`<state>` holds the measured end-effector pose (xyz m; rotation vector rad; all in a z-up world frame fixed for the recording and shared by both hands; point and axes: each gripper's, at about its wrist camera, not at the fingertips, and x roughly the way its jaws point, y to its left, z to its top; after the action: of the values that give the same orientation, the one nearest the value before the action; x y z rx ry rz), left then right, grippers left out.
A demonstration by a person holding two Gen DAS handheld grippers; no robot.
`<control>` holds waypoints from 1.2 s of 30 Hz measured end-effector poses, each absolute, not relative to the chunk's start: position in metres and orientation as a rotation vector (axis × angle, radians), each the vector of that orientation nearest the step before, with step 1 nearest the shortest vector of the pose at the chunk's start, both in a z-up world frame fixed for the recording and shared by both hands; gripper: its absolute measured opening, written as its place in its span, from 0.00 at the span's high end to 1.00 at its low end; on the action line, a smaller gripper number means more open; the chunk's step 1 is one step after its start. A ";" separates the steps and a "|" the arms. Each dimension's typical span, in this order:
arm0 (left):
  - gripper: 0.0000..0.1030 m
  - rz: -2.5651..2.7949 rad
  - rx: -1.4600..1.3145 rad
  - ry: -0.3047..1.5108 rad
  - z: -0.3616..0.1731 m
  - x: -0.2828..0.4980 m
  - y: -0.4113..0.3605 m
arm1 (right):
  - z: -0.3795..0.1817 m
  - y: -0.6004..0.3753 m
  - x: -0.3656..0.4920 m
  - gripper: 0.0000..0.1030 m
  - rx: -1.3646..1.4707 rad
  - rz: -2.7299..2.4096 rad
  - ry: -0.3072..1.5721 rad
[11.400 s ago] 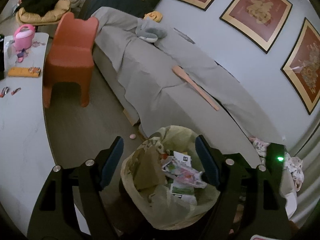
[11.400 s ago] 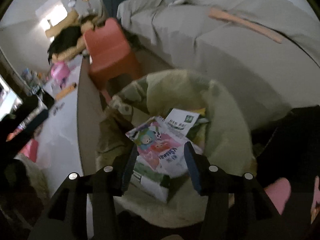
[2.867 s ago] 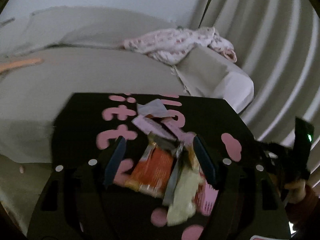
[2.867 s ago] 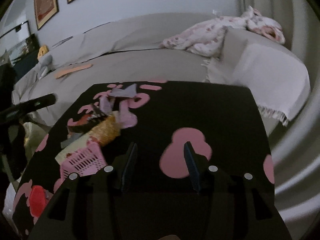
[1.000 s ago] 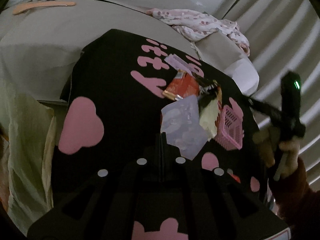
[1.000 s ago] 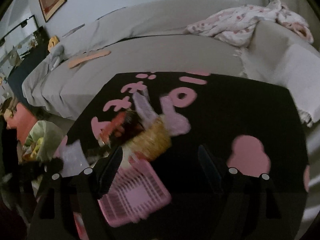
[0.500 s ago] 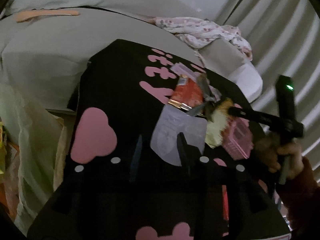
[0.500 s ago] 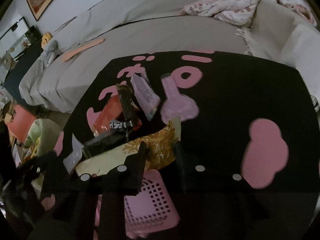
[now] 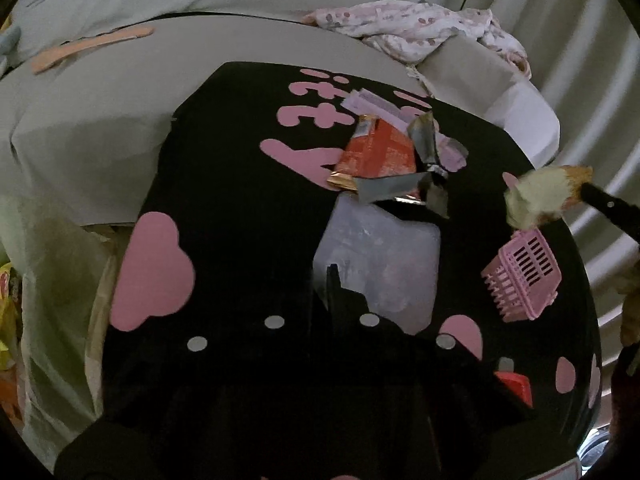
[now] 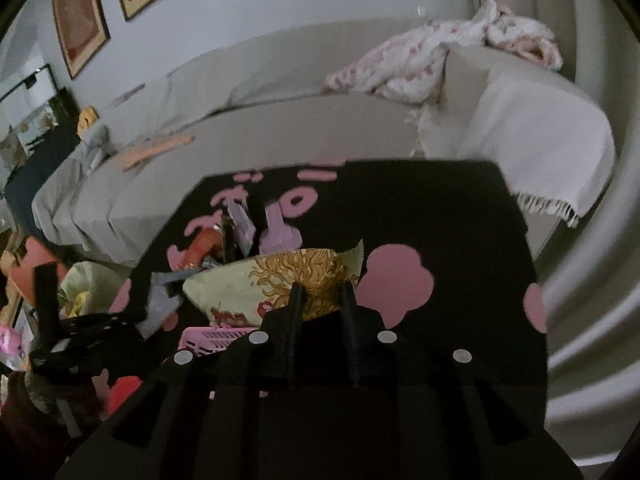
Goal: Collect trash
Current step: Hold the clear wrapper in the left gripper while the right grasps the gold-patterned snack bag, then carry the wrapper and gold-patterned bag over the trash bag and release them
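Observation:
My left gripper (image 9: 328, 280) is shut on a pale grey-lilac plastic wrapper (image 9: 380, 256), held over the black table with pink shapes (image 9: 224, 184). My right gripper (image 10: 320, 292) is shut on a yellow-green noodle wrapper (image 10: 280, 280) and holds it above the table; the wrapper also shows at the right of the left wrist view (image 9: 536, 196). A red wrapper (image 9: 376, 152), silver foil scraps (image 9: 404, 188) and a lilac wrapper (image 9: 380, 108) lie together on the table. The trash bag (image 10: 86, 284) stands off the table's left edge.
A pink toy basket (image 9: 520, 276) and a red object (image 9: 516, 386) lie on the table's right side. The grey sofa (image 9: 120, 92) runs behind the table, with a floral cloth (image 9: 408, 28) and an orange strip (image 9: 92, 46) on it. Curtains hang at the right.
My right gripper has lifted the noodle wrapper up off the trash pile. My left gripper's fingers have closed together on the grey-lilac wrapper.

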<state>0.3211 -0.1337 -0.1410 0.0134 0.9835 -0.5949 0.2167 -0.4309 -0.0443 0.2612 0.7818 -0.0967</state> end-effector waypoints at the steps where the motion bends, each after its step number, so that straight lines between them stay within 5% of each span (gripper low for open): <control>1: 0.99 -0.595 0.019 0.971 -0.138 0.319 -0.134 | -0.038 -0.430 0.211 0.82 0.251 -0.094 0.763; 23: 0.99 -0.535 -0.094 0.630 0.012 0.218 -0.052 | 0.070 -0.353 0.141 0.82 0.038 0.024 0.478; 36: 0.99 -0.392 -0.182 0.568 0.026 0.203 0.034 | 0.084 -0.284 0.149 0.82 -0.040 0.141 0.472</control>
<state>0.2029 0.0341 0.0264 -0.1815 0.5685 -0.3921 0.1493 -0.2836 0.0844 -0.0402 0.4722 0.1412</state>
